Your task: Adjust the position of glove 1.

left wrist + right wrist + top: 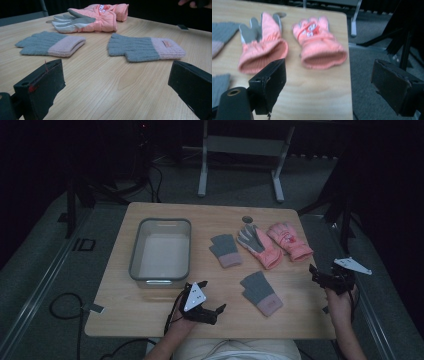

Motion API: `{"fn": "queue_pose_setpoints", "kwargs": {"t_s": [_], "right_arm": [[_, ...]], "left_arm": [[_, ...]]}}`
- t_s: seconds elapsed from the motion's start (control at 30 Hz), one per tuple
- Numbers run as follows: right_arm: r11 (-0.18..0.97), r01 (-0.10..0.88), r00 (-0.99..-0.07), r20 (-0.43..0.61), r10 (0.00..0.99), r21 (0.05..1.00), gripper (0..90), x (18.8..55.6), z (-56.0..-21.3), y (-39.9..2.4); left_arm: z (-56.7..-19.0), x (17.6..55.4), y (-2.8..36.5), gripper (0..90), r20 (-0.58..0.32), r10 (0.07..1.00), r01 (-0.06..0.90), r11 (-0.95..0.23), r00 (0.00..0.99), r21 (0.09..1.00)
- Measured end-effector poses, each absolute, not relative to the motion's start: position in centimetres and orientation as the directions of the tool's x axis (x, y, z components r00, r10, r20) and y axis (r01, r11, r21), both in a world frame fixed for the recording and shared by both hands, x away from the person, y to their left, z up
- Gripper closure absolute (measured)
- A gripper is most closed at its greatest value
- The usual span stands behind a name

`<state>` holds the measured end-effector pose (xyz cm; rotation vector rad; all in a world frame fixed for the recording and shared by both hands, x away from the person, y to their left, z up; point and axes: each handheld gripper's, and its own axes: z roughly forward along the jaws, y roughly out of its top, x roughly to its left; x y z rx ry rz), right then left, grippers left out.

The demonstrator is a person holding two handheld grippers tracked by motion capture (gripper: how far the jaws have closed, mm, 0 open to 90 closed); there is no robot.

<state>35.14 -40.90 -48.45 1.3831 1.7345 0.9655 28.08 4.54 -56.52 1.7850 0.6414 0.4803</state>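
Two pink padded gloves lie at the table's back right: one palm up with grey fingers [257,245] [85,21] [262,42], the other [290,240] [319,45] [112,9] beside it. Two grey knit gloves with pink cuffs lie nearer: one in the middle [226,250] [51,43], one toward the front [260,292] [145,47]. My left gripper [214,312] [117,92] rests low over the front edge, open, nothing between its jaws. My right gripper [320,275] [332,87] hovers at the right edge, open and empty, facing the pink gloves' cuffs.
A clear plastic bin [161,251] with a grey rim stands at the table's left half. A round grommet hole [247,219] sits near the back edge. Beyond the table stand a metal frame's legs [202,180] and cables on carpet.
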Motion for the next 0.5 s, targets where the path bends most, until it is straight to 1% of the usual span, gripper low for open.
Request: {"fn": "queue_pose_setpoints", "kwargs": {"t_s": [0.13,0.33,0.37,0.4,0.43,0.5], "right_arm": [[0.159,0.429,-0.185,-0.085,0.979,0.889,12.6,35.7,-47.1,-40.3],[0.165,0.419,-0.188,-0.093,0.978,0.893,13.5,36.3,-45.6,-39.6],[0.145,0.442,-0.194,-0.064,0.979,0.885,14.4,36.6,-45.1,-39.4],[0.132,0.445,-0.208,-0.041,0.977,0.886,14.6,36.8,-44.9,-39.3],[0.132,0.445,-0.208,-0.041,0.977,0.886,14.6,36.8,-44.9,-39.3],[0.155,0.459,-0.241,-0.045,0.969,0.875,14.6,37.2,-44.6,-38.8]], "left_arm": [[-56.5,28.1,4.5,0.2,0.006,0.638,0.186,-0.233,0.770,0.955],[-56.5,28.0,4.5,0.2,0.006,0.635,0.185,-0.234,0.773,0.955],[-56.5,28.0,4.5,0.2,0.007,0.634,0.184,-0.235,0.773,0.954],[-56.5,28.0,4.5,0.2,0.009,0.635,0.183,-0.236,0.773,0.954],[-56.5,28.0,4.5,0.2,0.009,0.634,0.183,-0.236,0.773,0.954],[-56.5,28.1,4.5,0.2,0.006,0.634,0.189,-0.239,0.773,0.952]]}}
